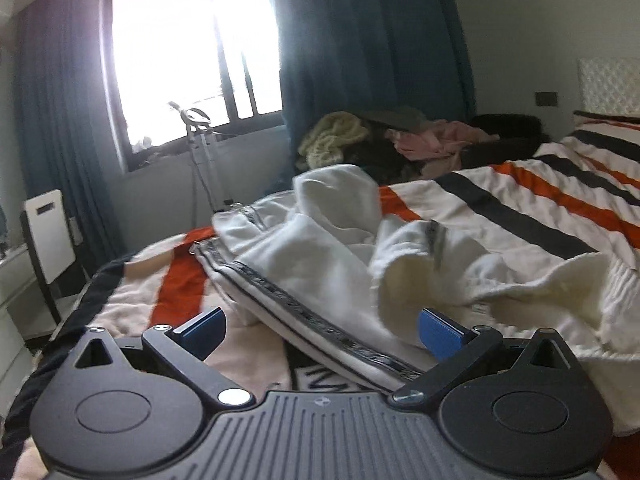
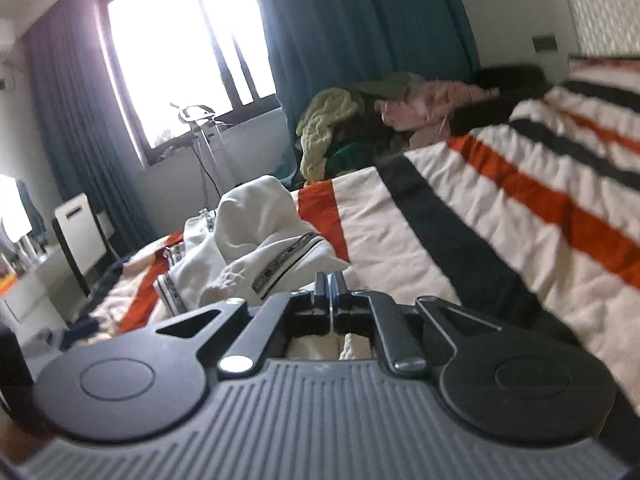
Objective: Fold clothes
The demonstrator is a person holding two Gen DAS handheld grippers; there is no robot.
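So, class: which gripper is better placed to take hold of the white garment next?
Probably left: the left gripper is open, with the white garment lying between its fingers. The right gripper is shut.

Left gripper [image 1: 320, 332] agape — right gripper [image 2: 330, 286] pinched.

Both cameras sit low over the bed [image 1: 520, 216], looking along their fingers toward the window [image 1: 180, 60]. The left view hangs close above the white garment [image 1: 320, 264], which fills its middle. The right view is tilted and sees that garment [image 2: 248, 236] left of centre. Both share window [image 2: 176, 52], curtain [image 1: 360, 40] and clothes pile [image 1: 380, 136].
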